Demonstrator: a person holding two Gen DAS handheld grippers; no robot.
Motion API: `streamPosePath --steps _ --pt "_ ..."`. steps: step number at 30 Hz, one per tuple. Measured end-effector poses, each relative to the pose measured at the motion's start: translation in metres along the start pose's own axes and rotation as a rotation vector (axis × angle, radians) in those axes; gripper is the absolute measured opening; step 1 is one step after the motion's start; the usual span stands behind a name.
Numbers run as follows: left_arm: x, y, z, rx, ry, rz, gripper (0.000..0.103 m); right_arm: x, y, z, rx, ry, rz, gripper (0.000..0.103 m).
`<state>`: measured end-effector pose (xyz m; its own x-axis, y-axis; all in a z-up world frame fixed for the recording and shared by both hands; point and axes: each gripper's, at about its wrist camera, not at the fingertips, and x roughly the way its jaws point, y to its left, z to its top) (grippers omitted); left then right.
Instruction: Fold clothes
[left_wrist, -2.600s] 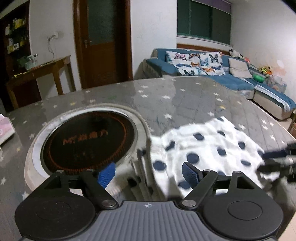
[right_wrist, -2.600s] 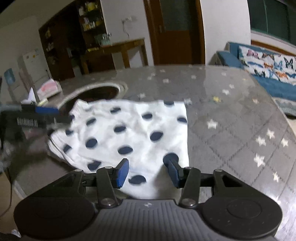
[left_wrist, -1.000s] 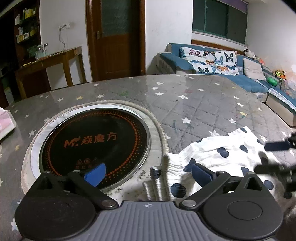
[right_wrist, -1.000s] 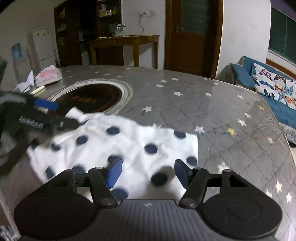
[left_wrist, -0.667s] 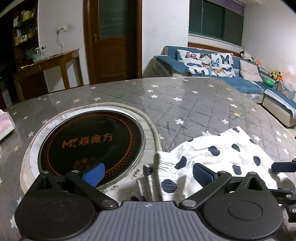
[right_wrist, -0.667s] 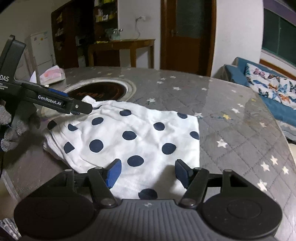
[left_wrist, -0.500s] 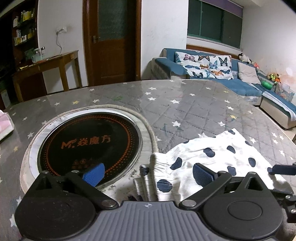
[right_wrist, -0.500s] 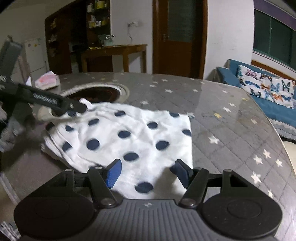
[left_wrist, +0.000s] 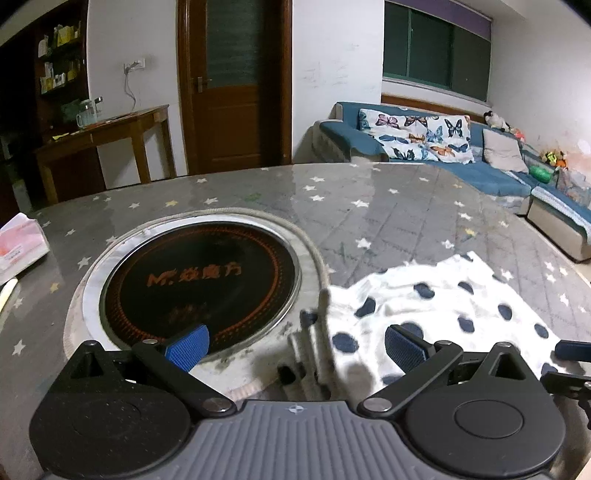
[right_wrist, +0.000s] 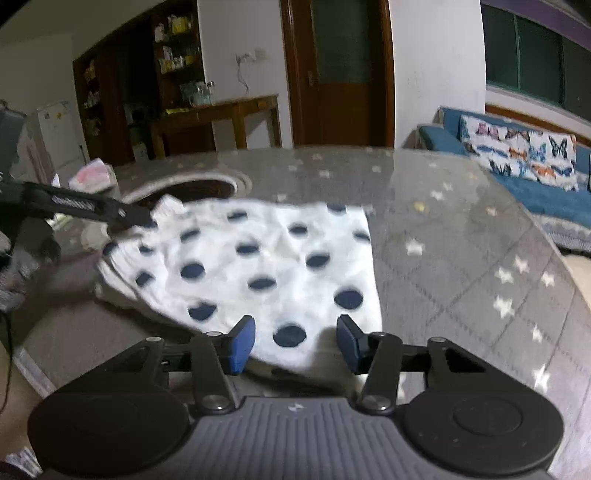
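A white garment with navy dots lies folded on the grey star-patterned table. It also shows in the left wrist view, its gathered waistband lying between my left fingers. My left gripper is open over that waistband end. My right gripper is open, its blue pads either side of the garment's near edge. The left gripper's arm reaches the garment's far left corner in the right wrist view.
A round black induction plate is set into the table left of the garment. A pink tissue pack lies at the far left. A blue sofa, a wooden side table and a door stand behind.
Both grippers have come lower and closer to the garment. The right view is blurred by motion. Both stay open.
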<state>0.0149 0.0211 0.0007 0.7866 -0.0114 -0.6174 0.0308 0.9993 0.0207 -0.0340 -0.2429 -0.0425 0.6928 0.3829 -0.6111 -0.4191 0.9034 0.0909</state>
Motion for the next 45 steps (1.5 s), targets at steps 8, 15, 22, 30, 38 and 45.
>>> streamPosePath --steps 8,15,22,30,38,45 --pt "0.005 0.011 -0.015 -0.024 0.045 0.014 0.103 -0.009 0.019 0.017 -0.113 -0.020 0.032 0.048" --pt "-0.002 0.021 -0.007 -0.071 0.043 0.010 0.103 0.003 0.070 0.035 -0.329 -0.003 0.154 0.049" --pt "-0.001 0.042 -0.002 -0.232 0.096 -0.072 0.103 0.025 0.139 0.036 -0.592 -0.003 0.239 0.053" --pt "0.008 0.057 -0.009 -0.368 0.159 -0.165 0.103 0.049 0.175 0.025 -0.768 0.016 0.224 0.052" --pt "0.020 0.061 -0.014 -0.480 0.214 -0.252 0.103 0.046 0.166 0.030 -0.681 -0.006 0.246 0.027" --pt "0.021 0.057 -0.013 -0.544 0.235 -0.273 0.103 0.037 0.153 0.038 -0.594 -0.027 0.280 0.016"
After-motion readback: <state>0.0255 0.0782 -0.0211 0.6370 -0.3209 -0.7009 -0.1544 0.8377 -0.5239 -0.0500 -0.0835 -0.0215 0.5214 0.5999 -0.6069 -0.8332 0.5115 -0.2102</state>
